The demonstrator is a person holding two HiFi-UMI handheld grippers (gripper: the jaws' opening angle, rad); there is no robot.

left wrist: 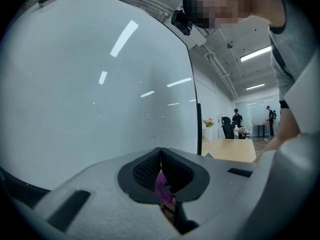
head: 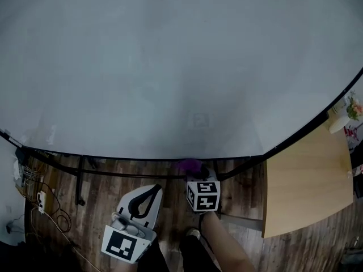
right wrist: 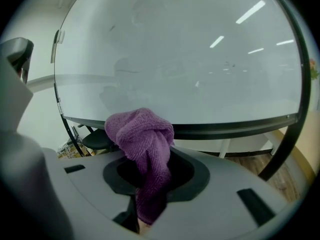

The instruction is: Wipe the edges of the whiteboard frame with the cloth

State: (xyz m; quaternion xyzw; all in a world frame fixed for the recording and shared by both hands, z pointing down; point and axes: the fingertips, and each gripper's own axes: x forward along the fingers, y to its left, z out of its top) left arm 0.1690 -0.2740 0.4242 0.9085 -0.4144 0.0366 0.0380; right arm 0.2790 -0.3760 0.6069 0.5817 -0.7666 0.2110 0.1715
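Purple cloth (right wrist: 144, 146) is clenched in your R gripper (head: 194, 173): jaws pinch it mid-length, a knotted wad bulges above the tips and a tail hangs down thru the gap. In the head view the cloth (head: 190, 164) sits right at the bottom edge of the whiteboard frame (head: 125, 157), roughly mid-span and a bit toward the board's right corner. From the right gripper view the wad overlaps that dark lower rail (right wrist: 230, 129), but real contact vs. just shy of it can't be told. Whiteboard (head: 170, 67) itself fills most of the head view, pale grey w/ ceiling-light reflections. Your L gripper (head: 154, 189) is below the whiteboard's bottom edge, just left of the R one and apart from the frame. Its jaws are closed, tips meeting (left wrist: 160, 153), and a scrap of purple shows low in the gap behind them; whether it touches those jaws can't be told. Below the whiteboard's right corner stands a light wooden table (head: 306, 180), w/ flowers (head: 353, 107) at its far end, near the board's right edge. Under the whiteboard's left end, cables (head: 39, 200) lie on the dark plank floor (head: 102, 203). Past the whiteboard's right edge, the left gripper view shows two people (left wrist: 236, 116) standing far back in the room.
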